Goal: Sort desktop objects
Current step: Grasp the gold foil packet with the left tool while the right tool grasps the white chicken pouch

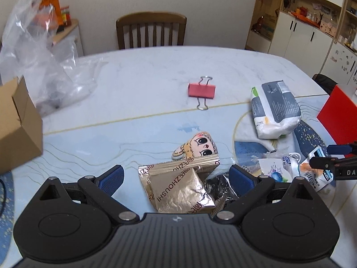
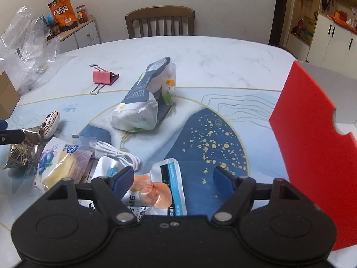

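My left gripper (image 1: 177, 178) stands open over gold foil snack packets (image 1: 178, 189), which lie between its blue pads; a black packet (image 1: 219, 185) lies beside them. Just beyond sits a cartoon-face plush (image 1: 199, 146). A red binder clip (image 1: 202, 90) lies farther out. My right gripper (image 2: 174, 179) is open around a white-and-blue snack pouch (image 2: 165, 187) with an orange picture. Left of it lie a white cable (image 2: 118, 154) and a blueberry-print bread pack (image 2: 55, 163). A grey-and-white tissue pack (image 2: 145, 96) rests mid-table.
A red board (image 2: 312, 138) stands upright at the right. A cardboard box (image 1: 15, 125) sits at the left edge, with clear plastic bags (image 1: 40, 51) behind it. A wooden chair (image 1: 151, 31) faces the far side of the table (image 1: 145, 71). Cabinets line the right wall.
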`<state>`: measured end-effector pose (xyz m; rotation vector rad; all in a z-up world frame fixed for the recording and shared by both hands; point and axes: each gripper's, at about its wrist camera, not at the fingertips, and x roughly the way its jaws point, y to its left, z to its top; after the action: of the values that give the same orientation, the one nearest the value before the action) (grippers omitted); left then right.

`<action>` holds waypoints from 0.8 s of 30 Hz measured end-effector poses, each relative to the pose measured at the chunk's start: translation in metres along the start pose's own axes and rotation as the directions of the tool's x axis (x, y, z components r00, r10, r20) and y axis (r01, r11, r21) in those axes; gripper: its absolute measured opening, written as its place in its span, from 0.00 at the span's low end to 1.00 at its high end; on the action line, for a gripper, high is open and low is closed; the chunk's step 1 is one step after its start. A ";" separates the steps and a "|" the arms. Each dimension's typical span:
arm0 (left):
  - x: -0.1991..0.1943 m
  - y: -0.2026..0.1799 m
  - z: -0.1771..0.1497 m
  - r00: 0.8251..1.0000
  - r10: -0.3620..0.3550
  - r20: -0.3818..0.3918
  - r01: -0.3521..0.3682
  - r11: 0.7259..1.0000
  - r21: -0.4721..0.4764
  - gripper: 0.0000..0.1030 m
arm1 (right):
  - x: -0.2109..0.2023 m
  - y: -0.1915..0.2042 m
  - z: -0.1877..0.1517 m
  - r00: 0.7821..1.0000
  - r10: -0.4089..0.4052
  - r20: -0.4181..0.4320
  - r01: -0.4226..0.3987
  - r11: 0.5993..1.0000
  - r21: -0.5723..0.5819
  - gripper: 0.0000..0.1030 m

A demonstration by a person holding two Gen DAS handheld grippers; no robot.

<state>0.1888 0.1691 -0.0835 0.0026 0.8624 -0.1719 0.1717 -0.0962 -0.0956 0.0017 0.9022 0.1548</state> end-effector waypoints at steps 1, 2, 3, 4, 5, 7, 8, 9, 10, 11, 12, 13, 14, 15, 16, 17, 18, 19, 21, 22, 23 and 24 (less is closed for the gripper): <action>0.003 0.001 0.000 1.000 -0.001 -0.015 0.001 1.000 -0.002 0.98 | 0.001 0.000 -0.001 1.000 0.004 -0.005 -0.004 1.000 0.003 0.75; 0.006 0.002 -0.001 1.000 -0.003 -0.031 0.002 1.000 -0.004 0.98 | 0.002 -0.001 -0.001 1.000 0.011 -0.009 -0.011 1.000 0.007 0.74; 0.009 0.002 -0.002 0.999 -0.007 -0.045 0.007 1.000 -0.006 0.98 | 0.003 0.000 -0.002 1.000 0.017 -0.013 -0.017 1.000 0.008 0.74; 0.011 0.002 -0.004 0.999 -0.009 -0.054 0.009 1.000 -0.006 0.98 | 0.004 0.000 -0.003 1.000 0.020 -0.015 -0.020 1.000 0.007 0.74; 0.013 0.002 -0.006 0.998 -0.008 -0.061 0.007 1.000 -0.002 0.98 | 0.005 0.001 -0.003 1.000 0.023 -0.017 -0.023 1.000 0.007 0.73; 0.017 0.001 -0.010 0.997 -0.001 -0.078 0.002 1.000 0.008 0.98 | 0.008 0.002 -0.005 0.999 0.015 -0.033 -0.015 1.000 0.000 0.66; 0.019 0.000 -0.012 0.996 0.001 -0.087 0.000 1.000 0.011 0.98 | 0.009 0.004 -0.006 0.999 0.000 -0.039 -0.001 1.000 -0.011 0.60; 0.020 0.001 -0.014 0.996 0.004 -0.092 -0.003 1.000 0.011 0.98 | 0.010 0.008 -0.007 0.999 -0.019 -0.035 0.018 0.999 -0.039 0.60; 0.021 0.001 -0.016 0.996 0.005 -0.094 -0.004 1.000 0.008 0.98 | 0.009 0.011 -0.009 0.999 -0.027 -0.028 0.025 0.998 -0.063 0.59; 0.022 0.002 -0.017 0.995 0.003 -0.095 -0.002 1.000 0.004 0.98 | 0.009 0.011 -0.010 0.999 -0.019 -0.026 0.017 0.998 -0.062 0.59; 0.022 0.002 -0.017 0.995 0.002 -0.097 -0.002 1.000 0.003 0.98 | 0.008 0.012 -0.011 1.000 -0.017 -0.025 0.015 0.998 -0.062 0.59; 0.022 0.002 -0.018 0.995 0.001 -0.096 0.000 1.000 0.001 0.98 | 0.008 0.012 -0.010 0.999 -0.015 -0.029 0.013 0.998 -0.062 0.58; 0.023 0.002 -0.018 0.995 0.000 -0.095 0.000 1.000 0.002 0.98 | 0.007 0.011 -0.010 0.999 -0.008 -0.034 0.006 0.998 -0.059 0.58; 0.023 0.002 -0.018 0.995 0.000 -0.095 0.000 1.000 0.003 0.98 | 0.006 0.009 -0.009 0.999 -0.001 -0.037 -0.001 0.999 -0.047 0.58; 0.024 0.002 -0.018 0.995 -0.001 -0.095 0.001 1.000 0.002 0.98 | 0.004 0.006 -0.009 0.999 0.003 -0.038 -0.004 0.999 -0.033 0.57; 0.024 0.002 -0.018 0.995 -0.003 -0.095 0.003 1.000 0.001 0.98 | 0.002 0.003 -0.009 0.999 0.009 -0.038 -0.009 1.000 -0.021 0.59; 0.025 0.003 -0.018 0.995 -0.006 -0.096 0.006 1.000 -0.002 0.98 | -0.002 0.000 -0.009 0.999 0.014 -0.034 -0.014 1.000 -0.015 0.59; 0.026 0.003 -0.018 0.995 -0.008 -0.097 0.007 1.000 -0.005 0.98 | -0.006 -0.002 -0.010 1.000 0.014 -0.027 -0.015 1.000 -0.016 0.60; 0.027 0.004 -0.018 0.995 -0.012 -0.099 0.011 1.000 -0.010 0.98 | -0.016 -0.004 -0.009 1.000 0.031 -0.003 -0.031 0.998 -0.045 0.62; 0.027 0.004 -0.018 0.995 -0.013 -0.100 0.012 1.000 -0.012 0.99 | -0.021 -0.003 -0.008 0.999 0.050 0.000 -0.050 0.996 -0.073 0.64; 0.028 0.005 -0.018 0.995 -0.013 -0.101 0.012 1.000 -0.012 0.99 | -0.026 0.001 -0.008 0.997 0.076 -0.001 -0.075 0.991 -0.115 0.67; 0.028 0.005 -0.018 0.995 -0.014 -0.102 0.013 1.000 -0.012 0.99 | -0.031 0.005 -0.008 0.995 0.100 -0.002 -0.098 0.981 -0.169 0.68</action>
<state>0.1941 0.1713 -0.1166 -0.0052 0.9656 -0.1805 0.1457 -0.0958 -0.0762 -0.1104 0.8811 0.3235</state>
